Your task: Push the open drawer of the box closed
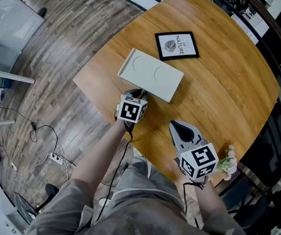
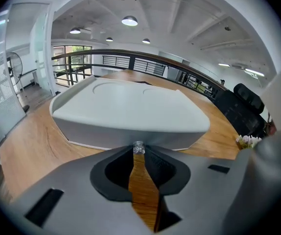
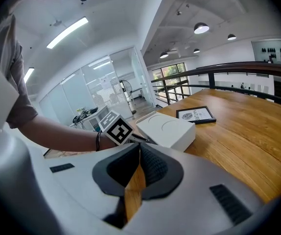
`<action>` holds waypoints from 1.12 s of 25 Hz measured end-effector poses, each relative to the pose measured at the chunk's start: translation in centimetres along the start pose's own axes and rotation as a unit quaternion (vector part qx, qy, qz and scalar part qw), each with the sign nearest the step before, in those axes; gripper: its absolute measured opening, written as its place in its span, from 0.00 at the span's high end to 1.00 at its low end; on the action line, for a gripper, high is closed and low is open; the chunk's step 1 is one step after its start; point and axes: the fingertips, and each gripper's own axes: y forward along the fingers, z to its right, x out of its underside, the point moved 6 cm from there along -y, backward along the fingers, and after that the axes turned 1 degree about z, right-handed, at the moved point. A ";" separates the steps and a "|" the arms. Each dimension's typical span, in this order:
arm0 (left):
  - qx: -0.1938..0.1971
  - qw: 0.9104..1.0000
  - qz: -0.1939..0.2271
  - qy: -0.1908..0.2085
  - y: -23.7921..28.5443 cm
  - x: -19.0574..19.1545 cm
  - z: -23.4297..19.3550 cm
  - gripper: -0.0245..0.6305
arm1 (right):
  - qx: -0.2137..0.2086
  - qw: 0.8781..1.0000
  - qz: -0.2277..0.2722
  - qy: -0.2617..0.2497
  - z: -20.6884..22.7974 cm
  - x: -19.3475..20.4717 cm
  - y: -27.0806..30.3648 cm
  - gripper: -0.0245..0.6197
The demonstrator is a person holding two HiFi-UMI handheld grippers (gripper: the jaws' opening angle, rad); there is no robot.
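Note:
A white box (image 1: 151,75) with two round marks on its lid lies on the round wooden table (image 1: 219,92). Its near face (image 2: 130,131) fills the left gripper view, and the drawer front looks flush with the body. A small clear knob (image 2: 138,148) on that face sits between the tips of my left gripper (image 1: 136,94), which is shut on it and right up against the box. My right gripper (image 1: 181,127) hovers over the table nearer the person, apart from the box, its tips shut on nothing (image 3: 139,147). The box (image 3: 167,129) also shows in the right gripper view.
A black-framed picture (image 1: 176,45) lies beyond the box. A small bunch of pale flowers (image 1: 227,163) sits at the table's near right edge, close to my right gripper. A railing and a dark chair (image 1: 277,131) stand to the right of the table.

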 end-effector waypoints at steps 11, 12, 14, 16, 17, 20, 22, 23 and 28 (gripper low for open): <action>-0.010 0.999 0.034 -0.006 -6.7 1.5 1.4 0.68 | 0.017 0.999 0.034 -0.010 0.1 -1.7 -2.4 0.91; -0.010 0.999 0.042 0.000 -7.9 1.2 1.7 0.70 | 0.017 0.999 0.038 -0.013 -0.1 -2.1 -2.7 0.91; -0.011 0.998 0.065 0.013 -10.2 0.3 2.3 0.74 | 0.018 0.998 0.055 -0.021 -0.6 -3.1 -3.5 0.91; -0.010 0.995 0.090 0.030 -12.6 -0.8 2.8 0.77 | 0.018 0.996 0.082 -0.030 -1.2 -4.5 -4.6 0.91; -0.009 0.994 0.101 0.041 -13.9 -1.3 3.2 0.77 | 0.017 0.995 0.095 -0.033 -1.7 -5.2 -5.2 0.91; -0.017 0.987 0.142 0.068 -17.6 -3.0 4.0 0.80 | 0.010 0.991 0.127 -0.050 -2.9 -7.0 -7.2 0.91; -0.028 0.981 0.177 0.075 -20.0 -3.9 4.4 0.83 | 0.004 0.987 0.147 -0.066 -3.7 -8.0 -8.5 0.91; -0.032 0.977 0.195 0.075 -21.3 -4.4 4.6 0.84 | 0.004 0.985 0.157 -0.071 -4.1 -8.4 -9.3 0.91; -0.048 0.959 0.272 0.068 -27.8 -6.0 6.4 0.89 | 0.007 0.975 0.197 -0.101 -6.4 -10.4 -13.8 0.91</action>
